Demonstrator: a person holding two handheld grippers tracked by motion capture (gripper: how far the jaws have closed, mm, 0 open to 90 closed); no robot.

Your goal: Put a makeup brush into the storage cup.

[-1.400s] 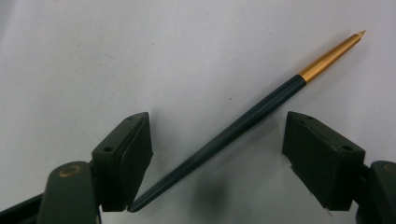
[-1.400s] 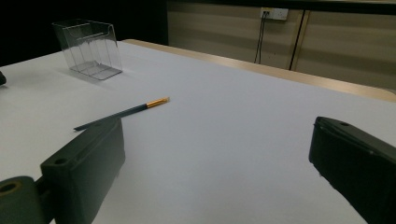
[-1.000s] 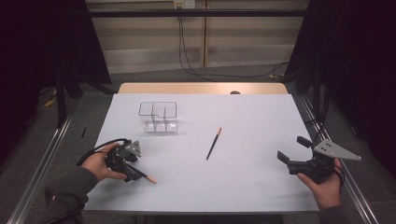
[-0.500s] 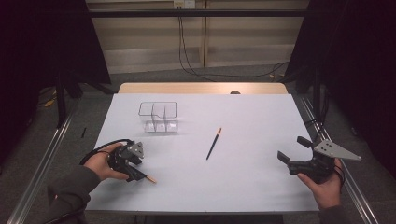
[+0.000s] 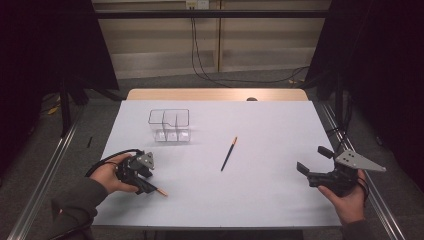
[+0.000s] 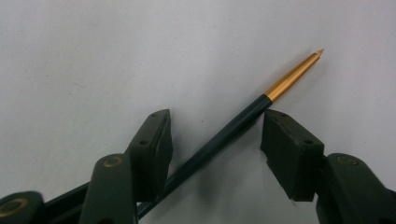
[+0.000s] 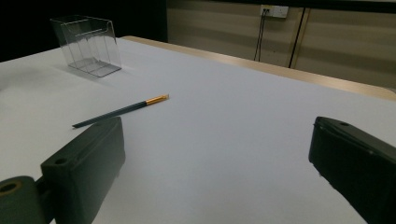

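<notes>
Two pencils are seen on the white table (image 5: 280, 195), both dark-bodied with a gold end. At the near left edge, the left gripper (image 5: 148, 187) is held low over the sheet by the left hand (image 5: 107, 174), pointing right and toward the person. The near pencil (image 6: 224, 135) is straddled by its jaws: in the left gripper view the jaws are spread apart, and the shaft runs diagonally between them, close against the left pad, with a gap to the right pad. No grip is seen. The gold tip (image 5: 161, 191) is seen poking out past the gripper in the high view, lying on the table.

Behind it, mid-left, a clear divided organizer box (image 5: 169, 125) is stood upright on the sheet, apart from everything else; its compartments look empty.

Right of the box, near table centre, the second pencil (image 5: 229, 154) is laid flat, gold end pointing away, untouched and well apart from both grippers.

At the near right edge, the right gripper (image 5: 312, 160) is held by the right hand (image 5: 349, 195), grey three-cornered plate on top. Its jaws are spread wide with nothing between them, aimed left across the table toward the second pencil (image 7: 120, 110) and box (image 7: 88, 44).
</notes>
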